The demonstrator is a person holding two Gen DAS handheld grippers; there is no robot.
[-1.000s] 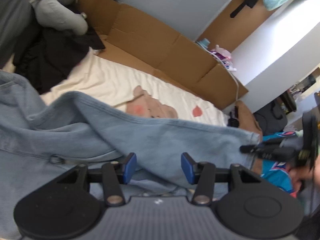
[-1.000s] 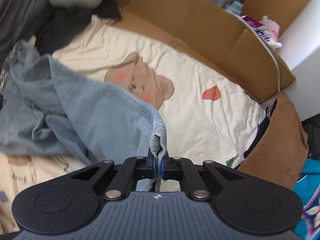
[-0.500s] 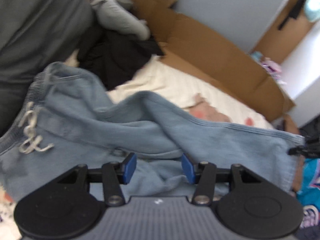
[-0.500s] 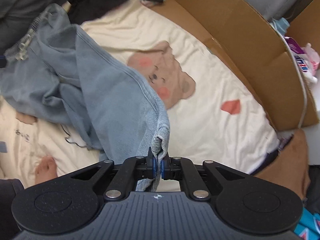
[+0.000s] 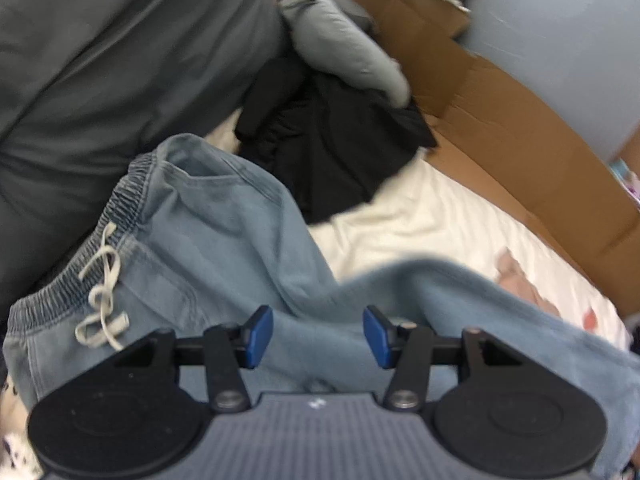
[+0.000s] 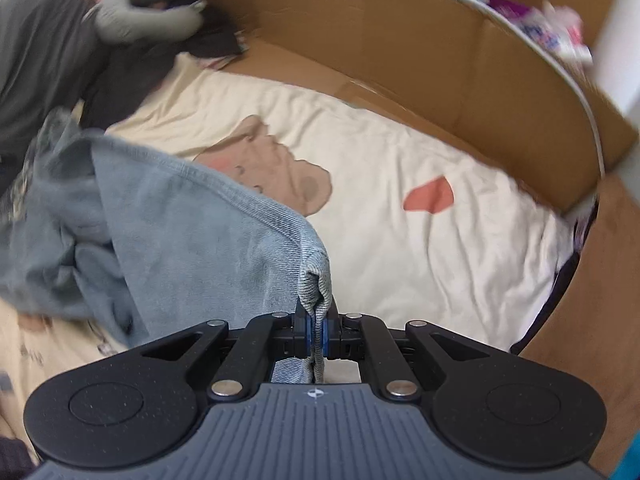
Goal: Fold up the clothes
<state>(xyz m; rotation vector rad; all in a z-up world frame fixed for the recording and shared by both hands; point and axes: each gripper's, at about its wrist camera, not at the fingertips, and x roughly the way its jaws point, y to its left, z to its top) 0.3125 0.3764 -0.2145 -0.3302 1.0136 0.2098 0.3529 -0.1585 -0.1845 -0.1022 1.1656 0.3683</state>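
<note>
Since a moment ago the left claw [image 5: 318,336] has swung toward the waist end of the light blue trousers [image 5: 224,248], so the elastic waistband [image 5: 120,204] and its pale drawstring [image 5: 102,300] now fill the left of its view. This claw stands wide, nothing between its blue pads, and it hovers just above the denim. The right claw [image 6: 316,330] is clamped tight on the hem of one trouser leg [image 6: 316,276] and holds it lifted over the cream bedsheet [image 6: 400,264] with the bear print [image 6: 276,172]. The trousers stretch long between the two: waist near the left claw, hem in the right. The left is therefore nearer to the waistband. In my judgement, the next grip depends on this, because the fold runs along this long axis.
</note>
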